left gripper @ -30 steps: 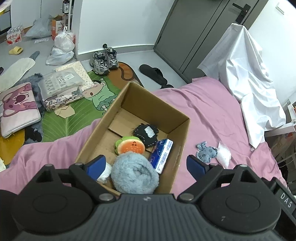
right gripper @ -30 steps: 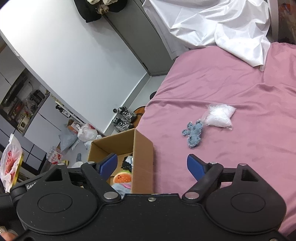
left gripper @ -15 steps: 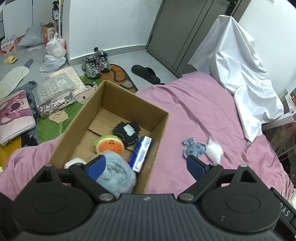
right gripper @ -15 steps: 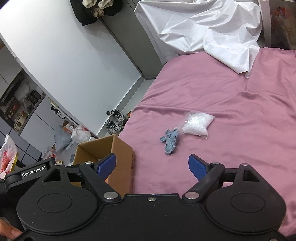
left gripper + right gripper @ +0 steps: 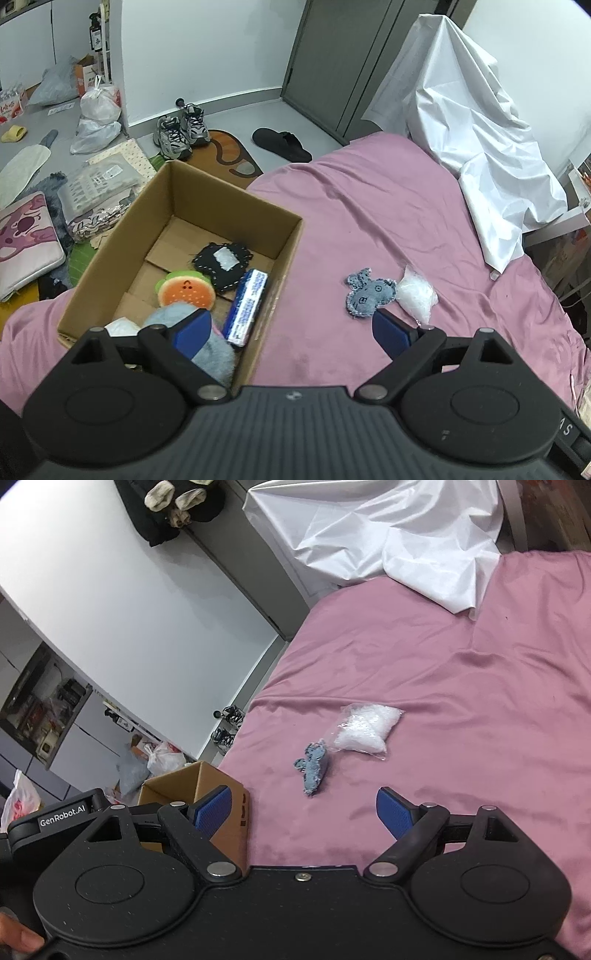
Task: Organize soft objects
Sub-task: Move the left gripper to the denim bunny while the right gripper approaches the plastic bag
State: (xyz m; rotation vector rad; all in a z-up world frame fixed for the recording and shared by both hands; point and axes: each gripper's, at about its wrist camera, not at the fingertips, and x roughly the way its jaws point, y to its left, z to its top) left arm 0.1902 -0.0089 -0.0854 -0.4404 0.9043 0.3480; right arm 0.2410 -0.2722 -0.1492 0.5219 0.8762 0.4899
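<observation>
A cardboard box (image 5: 236, 199) sits on the pink bed sheet (image 5: 369, 206). Inside lie a grey fluffy ball (image 5: 218, 350), an orange-and-green plush (image 5: 186, 291), a black stitched patch (image 5: 221, 264) and a blue-and-white packet (image 5: 247, 306). On the sheet to the box's right rest a blue denim plush (image 5: 367, 293) and a clear bag of white filling (image 5: 417, 293). My left gripper (image 5: 291, 328) hangs open over the box's right wall, empty. In the right wrist view my right gripper (image 5: 304, 808) is open and empty, just short of the denim plush (image 5: 313, 766) and the bag (image 5: 364, 729); the box (image 5: 192, 786) is at its left.
A white sheet (image 5: 476, 122) drapes over furniture at the bed's far right. Off the bed's far edge the floor holds shoes (image 5: 181, 127), a black slipper (image 5: 282, 144), plastic bags (image 5: 98, 110), packaged fabric (image 5: 99, 188) and a pink cushion (image 5: 26, 236).
Both views have slid right: the box moved toward the left of each picture, and the denim plush and bag came closer to the middle. Both grippers stayed open and empty.
</observation>
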